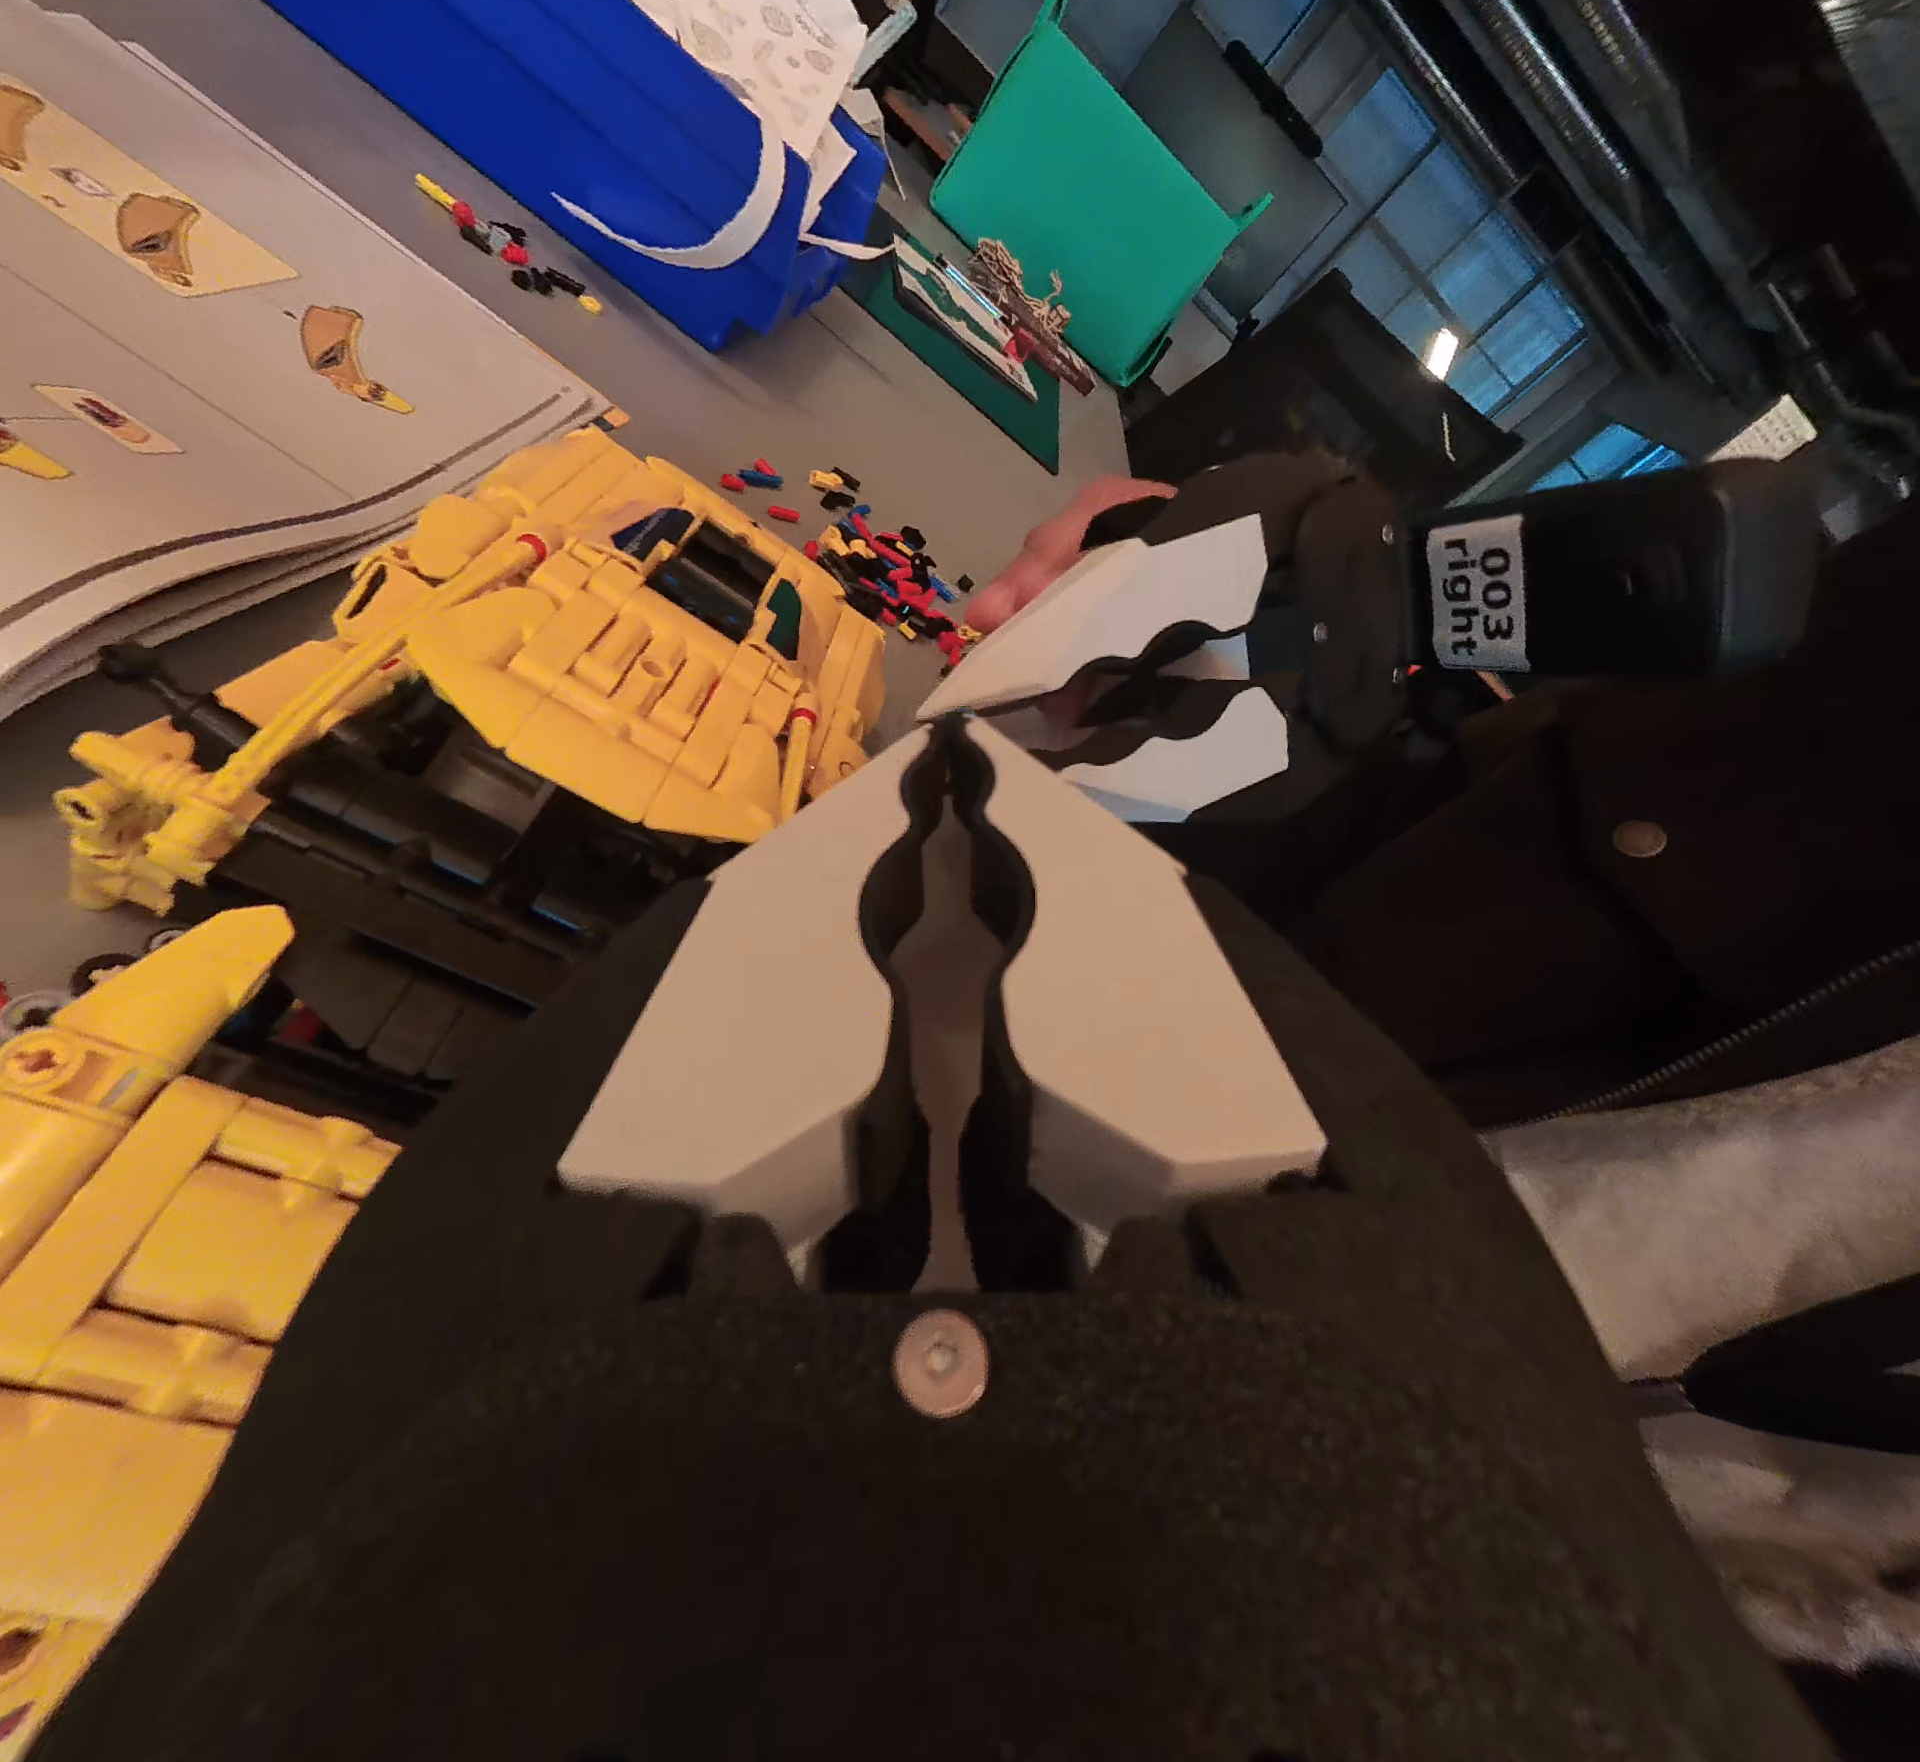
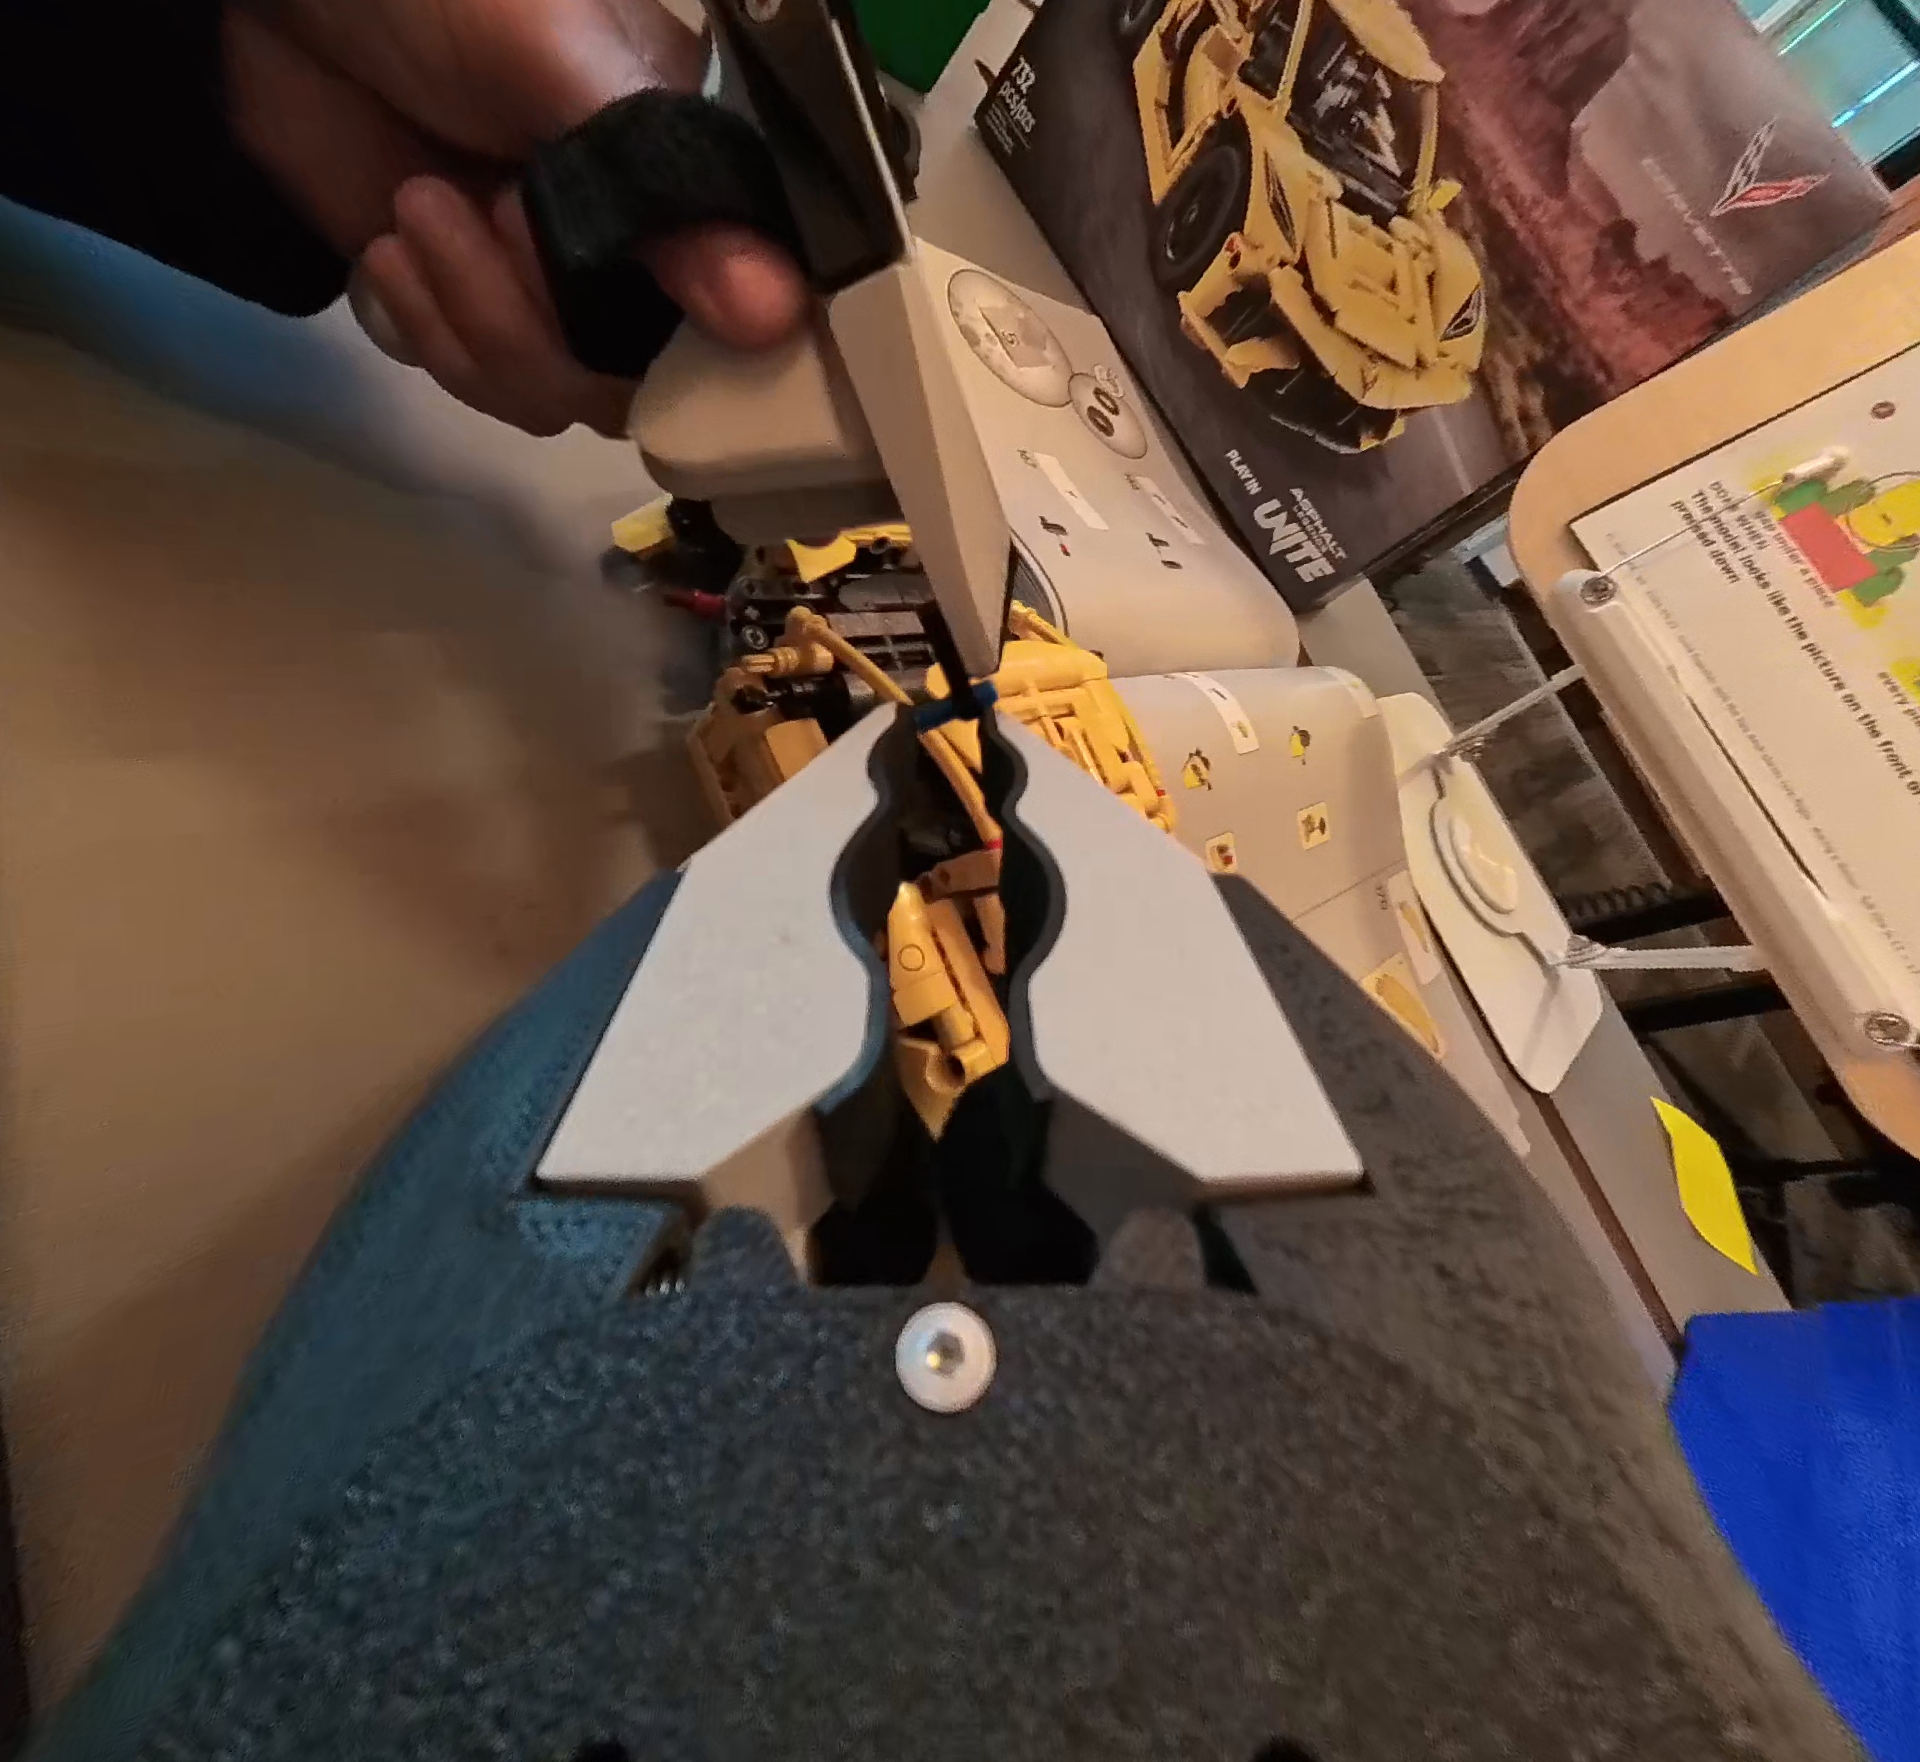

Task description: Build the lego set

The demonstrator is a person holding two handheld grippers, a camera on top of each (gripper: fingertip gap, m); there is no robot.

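Nearby, paper-filled blue bin (image 1: pixel 499 50).

yellow car (image 1: pixel 582 663) and manual (image 1: pixel 208 341) crowd the left, loose pieces (image 1: pixel 883 559) beyond, bare table (image 1: pixel 727 393) behind

The small black and blue piece (image 2: pixel 951 710) at the tips of the right gripper (image 2: pixel 948 736) is too small to tell its shape, and it is not clear which gripper holds it. The left gripper (image 2: pixel 982 642) hides part of it in the right wrist view. In the left wrist view the tips of the left gripper (image 1: pixel 951 736) meet, but the piece cannot be seen there. The yellow car body (image 1: pixel 623 652) is partly hidden behind the gripper, and a second yellow part (image 1: pixel 135 1193) is cut off by the left edge and blurred. The loose pieces (image 1: pixel 883 559) on the bench (image 1: pixel 665 393) are too small to tell apart. The hand (image 2: pixel 499 133) is blurred.
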